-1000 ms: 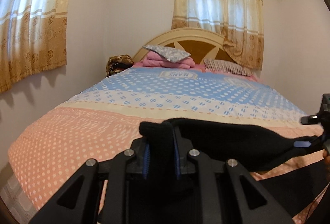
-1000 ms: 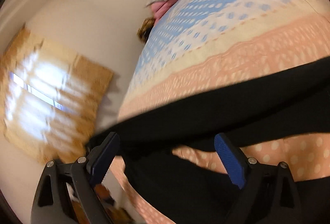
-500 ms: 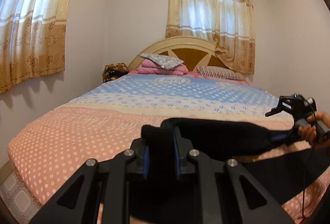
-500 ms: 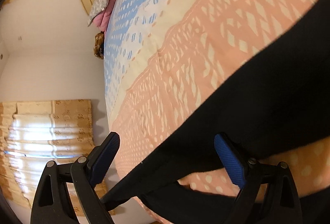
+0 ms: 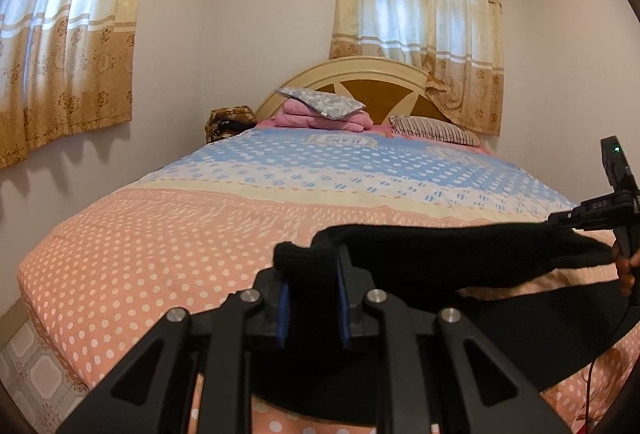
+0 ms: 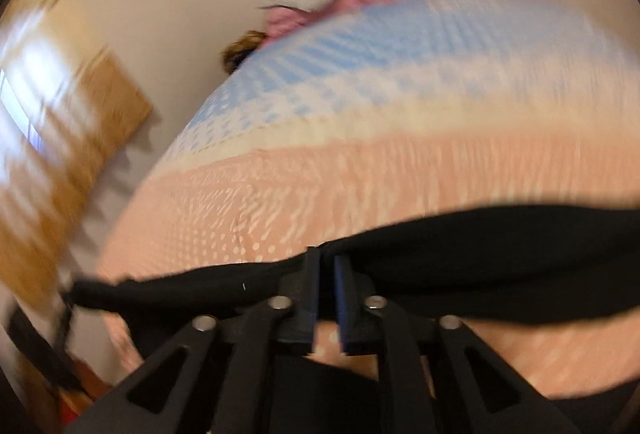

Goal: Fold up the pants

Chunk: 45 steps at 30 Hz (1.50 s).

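Observation:
The black pants stretch as a band above the foot of the bed, the rest drooping below. My left gripper is shut on one bunched end of the band. At the far right of the left wrist view, my right gripper meets the other end. In the blurred right wrist view its jaws are closing, and the right gripper pinches the top edge of the pants at its tips.
The bedspread has pink dotted and blue bands. A grey pillow on folded pink bedding and a striped pillow lie by the headboard. Curtained windows stand left and behind. Tiled floor shows lower left. A hand grips the right tool.
The right gripper's jaws have gone from wide apart to nearly together on the pants' edge, and its view has rolled. The left gripper keeps its grip and has barely shifted.

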{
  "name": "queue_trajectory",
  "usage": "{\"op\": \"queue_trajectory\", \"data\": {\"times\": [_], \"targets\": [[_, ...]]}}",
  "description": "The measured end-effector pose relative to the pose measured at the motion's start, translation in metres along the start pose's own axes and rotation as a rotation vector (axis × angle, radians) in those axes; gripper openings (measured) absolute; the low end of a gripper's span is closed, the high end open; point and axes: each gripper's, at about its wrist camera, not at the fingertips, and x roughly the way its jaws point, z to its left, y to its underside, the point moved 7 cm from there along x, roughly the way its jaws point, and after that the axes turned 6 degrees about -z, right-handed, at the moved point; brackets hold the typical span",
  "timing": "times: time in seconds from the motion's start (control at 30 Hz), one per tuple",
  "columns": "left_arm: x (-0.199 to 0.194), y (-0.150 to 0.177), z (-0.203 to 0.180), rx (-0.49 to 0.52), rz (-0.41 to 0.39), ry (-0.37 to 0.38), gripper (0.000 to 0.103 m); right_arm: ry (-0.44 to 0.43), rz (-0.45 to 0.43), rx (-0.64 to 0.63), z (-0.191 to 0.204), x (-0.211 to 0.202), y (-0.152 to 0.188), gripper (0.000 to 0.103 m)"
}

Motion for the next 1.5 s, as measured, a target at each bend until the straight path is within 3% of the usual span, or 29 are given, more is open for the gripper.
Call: {"op": "queue_trajectory", "data": {"times": [0.03, 0.07, 0.1, 0.2, 0.3, 0.37, 0.43, 0.5, 0.57, 0.6, 0.8, 0.97, 1.03, 1.07, 1.1, 1.17, 1.23, 1.43, 1.5], "targets": [[-0.002, -0.002, 0.002, -0.014, -0.005, 0.004, 0.020, -0.021, -0.008, -0.027, 0.006, -0.004, -0.003, 0.042], [-0.004, -0.004, 0.003, -0.023, -0.010, 0.004, 0.020, -0.069, -0.013, -0.038, 0.013, -0.007, -0.006, 0.068], [-0.005, -0.005, 0.005, -0.027, -0.013, 0.004, 0.020, -0.088, -0.016, -0.036, 0.015, -0.009, -0.007, 0.078], [-0.005, -0.005, 0.007, -0.019, -0.014, 0.000, 0.020, -0.119, 0.004, 0.046, 0.010, -0.008, -0.003, 0.078], [-0.004, -0.003, 0.008, -0.027, -0.008, 0.002, 0.020, -0.124, 0.038, 0.229, -0.012, -0.004, 0.010, 0.078], [-0.003, -0.002, 0.007, -0.015, -0.005, -0.003, 0.020, -0.082, 0.029, 0.189, -0.016, -0.009, 0.015, 0.078], [-0.003, -0.003, 0.007, -0.015, -0.003, -0.005, 0.020, -0.105, 0.071, 0.159, -0.008, -0.007, 0.018, 0.078], [-0.003, -0.004, 0.007, -0.011, -0.006, -0.006, 0.020, -0.207, 0.149, 0.277, -0.004, 0.000, 0.025, 0.078], [-0.005, -0.005, 0.006, 0.003, -0.015, -0.005, 0.020, -0.298, 0.219, 0.480, -0.006, 0.009, 0.030, 0.078], [-0.008, -0.005, 0.005, 0.009, -0.022, 0.001, 0.020, -0.301, 0.242, 0.558, -0.009, 0.017, 0.031, 0.078], [-0.022, 0.000, -0.002, 0.052, -0.057, 0.044, 0.020, -0.117, 0.299, 0.735, -0.029, 0.053, 0.039, 0.078], [-0.028, 0.002, -0.008, 0.094, -0.075, 0.062, 0.020, -0.115, 0.308, 0.861, -0.046, 0.069, 0.042, 0.078], [-0.032, 0.000, -0.008, 0.095, -0.088, 0.075, 0.020, -0.116, 0.310, 0.857, -0.049, 0.068, 0.043, 0.059], [-0.033, -0.001, -0.008, 0.097, -0.091, 0.077, 0.020, -0.080, 0.324, 0.838, -0.052, 0.067, 0.046, 0.029], [-0.034, -0.001, -0.007, 0.098, -0.094, 0.082, 0.020, -0.058, 0.338, 0.832, -0.057, 0.066, 0.051, 0.011], [-0.034, 0.000, -0.006, 0.095, -0.090, 0.081, 0.020, -0.089, 0.339, 0.849, -0.064, 0.066, 0.059, 0.004], [-0.033, 0.002, -0.005, 0.086, -0.080, 0.073, 0.020, -0.116, 0.323, 0.834, -0.066, 0.061, 0.061, 0.004], [-0.029, 0.002, 0.006, 0.037, -0.062, 0.054, 0.020, -0.117, 0.246, 0.593, -0.043, 0.030, 0.054, 0.003], [-0.022, 0.002, 0.008, 0.031, -0.048, 0.042, 0.021, -0.159, 0.166, 0.556, -0.040, 0.014, 0.047, 0.003]]}}
